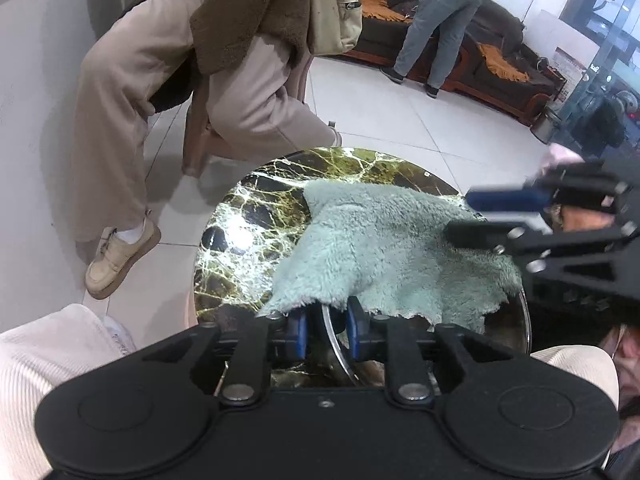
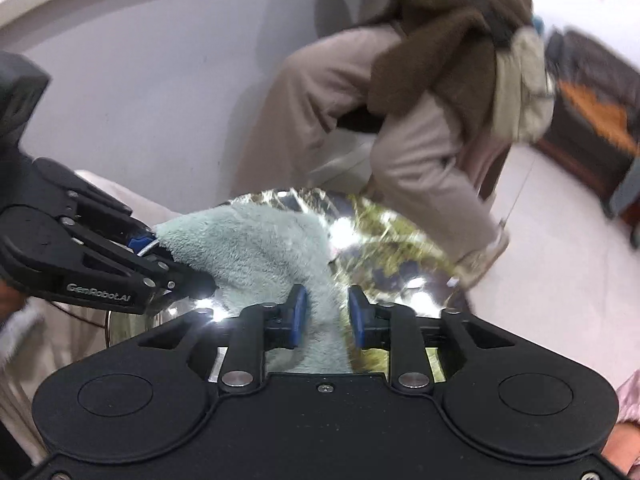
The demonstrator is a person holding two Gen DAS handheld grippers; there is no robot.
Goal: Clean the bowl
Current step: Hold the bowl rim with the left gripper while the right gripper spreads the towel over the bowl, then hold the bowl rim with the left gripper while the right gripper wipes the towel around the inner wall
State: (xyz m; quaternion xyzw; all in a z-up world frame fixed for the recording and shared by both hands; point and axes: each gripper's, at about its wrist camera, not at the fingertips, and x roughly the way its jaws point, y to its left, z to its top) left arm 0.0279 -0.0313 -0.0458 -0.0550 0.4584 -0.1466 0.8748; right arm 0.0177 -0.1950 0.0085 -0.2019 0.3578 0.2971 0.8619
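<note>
Left tongs (image 1: 326, 334) straddle bowl rim (image 1: 334, 340) under green cloth (image 1: 384, 248).

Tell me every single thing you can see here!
Table: one, dark veined marble, centre.
Cloth: one, mint green, draped over bowl and table.
Bowl: one, shiny metal, mostly under the cloth.
Person in beige: one, beside the table.
Person in jeans: one, by the sofa.
Sofa: one, dark with orange throws, far back.
Left gripper: one, black, blue pads, open astride the bowl rim.
Right gripper: one, black, blue pads, open, cloth between fingers.
</note>
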